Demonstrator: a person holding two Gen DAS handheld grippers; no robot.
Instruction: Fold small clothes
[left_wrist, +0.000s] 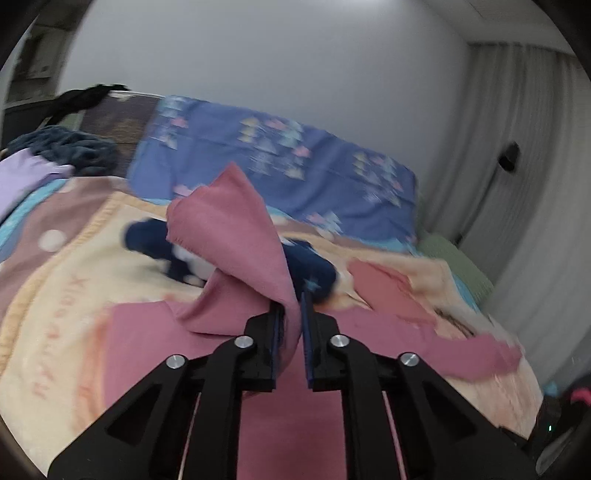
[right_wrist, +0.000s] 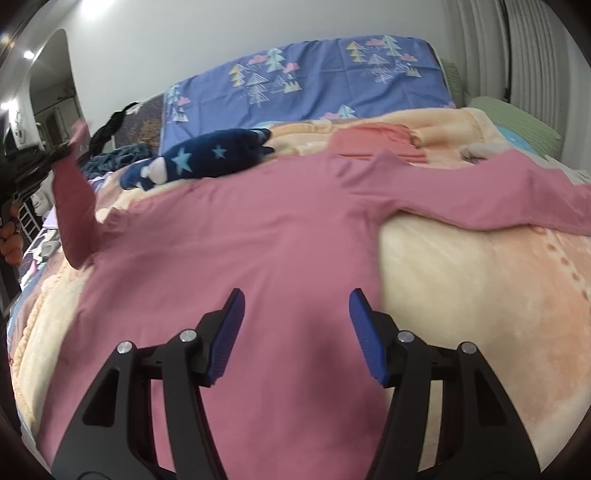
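Your left gripper (left_wrist: 292, 295) is clamped on the left sleeve (left_wrist: 229, 236) of the pink shirt (right_wrist: 236, 236), lifted clear of the blanket (right_wrist: 461, 280); the shirt's body lies flat below and to that gripper's right, so the fold likely runs that way; your right gripper (right_wrist: 297, 297) hovers over the hem with jaws wide, holding nothing; the other sleeve (right_wrist: 480, 195) stretches away to its right.

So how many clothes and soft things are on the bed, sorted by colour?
Pink: 1, the long-sleeved shirt, one sleeve pinched in the left claw
Salmon: 1, the folded garment
Navy with stars: 1, the plush item
Teal-blue: 1, the crumpled cloth
Lilac: 1, the cloth at the edge
Total: 5
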